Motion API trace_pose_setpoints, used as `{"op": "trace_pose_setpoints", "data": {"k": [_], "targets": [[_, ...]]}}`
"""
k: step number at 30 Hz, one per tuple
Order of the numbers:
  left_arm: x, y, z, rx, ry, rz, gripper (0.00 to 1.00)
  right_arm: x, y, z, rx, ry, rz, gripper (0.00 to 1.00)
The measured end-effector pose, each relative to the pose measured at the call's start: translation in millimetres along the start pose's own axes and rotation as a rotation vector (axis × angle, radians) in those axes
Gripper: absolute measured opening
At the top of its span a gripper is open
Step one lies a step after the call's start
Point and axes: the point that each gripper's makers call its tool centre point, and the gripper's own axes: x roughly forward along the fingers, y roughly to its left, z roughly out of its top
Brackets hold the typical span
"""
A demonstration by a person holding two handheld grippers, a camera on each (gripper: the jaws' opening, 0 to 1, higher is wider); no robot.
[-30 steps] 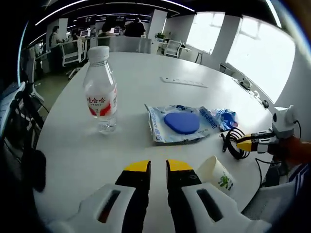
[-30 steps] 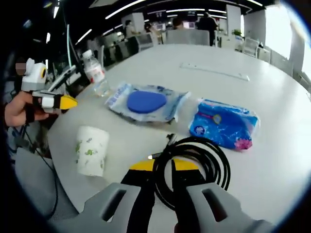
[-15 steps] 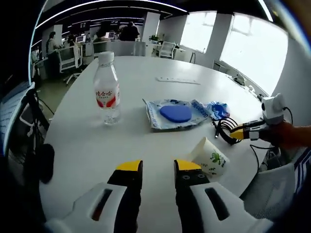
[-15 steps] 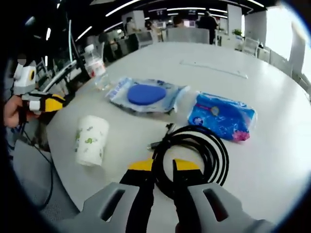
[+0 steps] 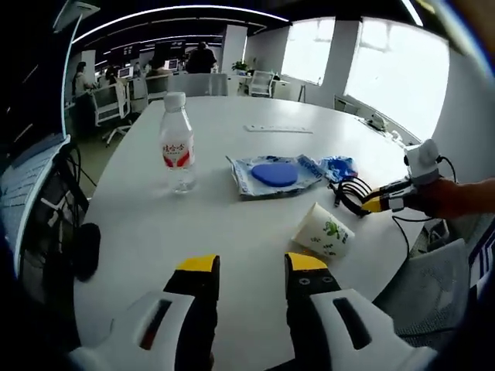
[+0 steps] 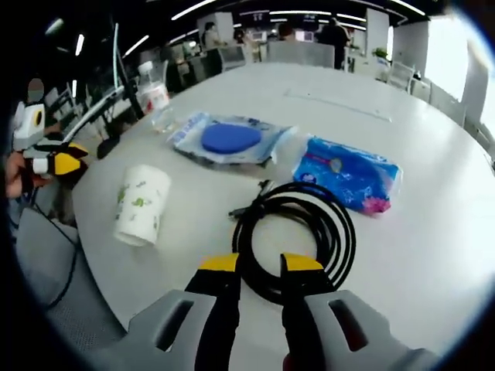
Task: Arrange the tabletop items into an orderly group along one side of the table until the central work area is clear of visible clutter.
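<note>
right gripper (image 6: 260,263) at coiled black cable (image 6: 297,239)

Two-jaw left gripper (image 5: 250,267) and right gripper (image 6: 260,266), alike in build: pale grey moulded bodies with dark slots, black jaws capped in yellow at the tips. Blue-and-white striped sleeve (image 5: 481,255) at the edge of the left gripper view.
</note>
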Motion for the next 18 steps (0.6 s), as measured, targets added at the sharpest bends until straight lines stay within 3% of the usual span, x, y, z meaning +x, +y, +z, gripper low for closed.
{"op": "trace_pose_setpoints", "data": {"k": [8, 18], "targets": [[-11, 8.7, 10.8, -0.008, -0.032, 0.021, 0.35, 7, 8, -0.4, -0.067, 0.043, 0.013, 0.19], [-11, 7.7, 19.4, -0.043, -0.055, 0.029, 0.34, 17, 7, 0.0, -0.073, 0.061, 0.027, 0.18]]}}
